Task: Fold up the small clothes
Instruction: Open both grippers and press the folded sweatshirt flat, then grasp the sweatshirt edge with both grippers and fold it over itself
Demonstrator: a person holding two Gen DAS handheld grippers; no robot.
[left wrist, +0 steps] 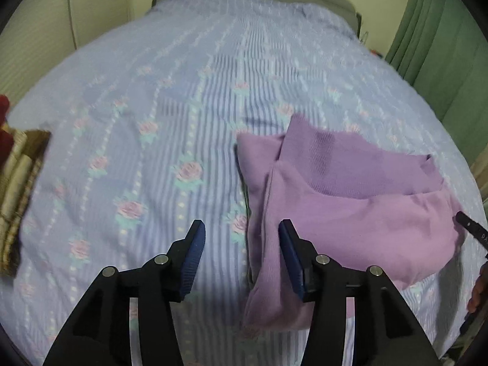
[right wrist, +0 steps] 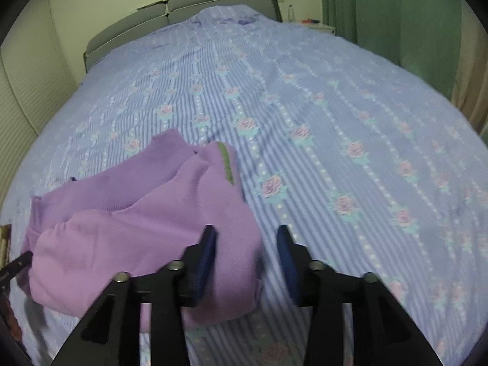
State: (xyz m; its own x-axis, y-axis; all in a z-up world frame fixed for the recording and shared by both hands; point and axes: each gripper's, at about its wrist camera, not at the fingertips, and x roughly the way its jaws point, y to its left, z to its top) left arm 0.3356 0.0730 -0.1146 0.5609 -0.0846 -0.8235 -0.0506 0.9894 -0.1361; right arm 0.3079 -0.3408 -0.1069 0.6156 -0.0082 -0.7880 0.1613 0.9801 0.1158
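Nearby, folded plaid cloth [left wrist: 18,195] on bedspread [left wrist: 170,97]

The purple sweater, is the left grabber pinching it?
Apart. In the left wrist view the left gripper stands open, bedspread showing between its fingers; the purple sweater lies beside it.

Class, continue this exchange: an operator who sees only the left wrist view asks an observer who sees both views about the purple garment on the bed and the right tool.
Operator: Is the right tool clamping the purple garment?
Observer: No. The right tool is open above a corner of the purple garment, not pressing on it.
Operator: Does the far edge have any trim I can't see?
Observer: Yes. A green strip runs along the upper right edge, next to the bare bedspread.
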